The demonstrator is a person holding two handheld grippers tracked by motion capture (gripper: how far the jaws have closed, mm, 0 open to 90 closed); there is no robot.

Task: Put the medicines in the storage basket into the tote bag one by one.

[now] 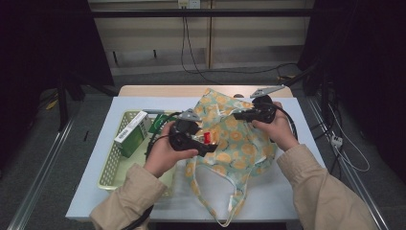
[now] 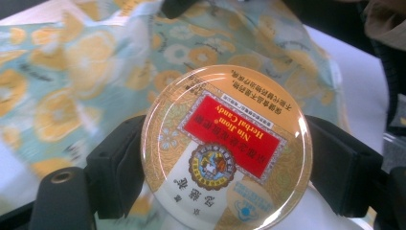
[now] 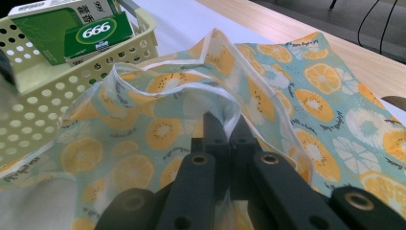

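White table (image 1: 287, 191); left gripper (image 2: 225, 158) jaws clamping candy tin (image 2: 225, 148), right gripper (image 3: 229, 125) jaws pinching bag rim (image 3: 225, 93).

Left gripper (image 1: 207, 143) clamped on a round tin (image 2: 225, 151), right gripper (image 3: 225, 129) pinched on bag rim (image 3: 230, 103), both forearms raised

I saw the round Herbal Candy tin (image 2: 225, 148), gold with a red label, held flat-face up just over the orange-print cloth bag (image 1: 234, 139). The bag lay crumpled on the white table, its white-trimmed rim (image 3: 225, 103) lifted, handles trailing toward me.
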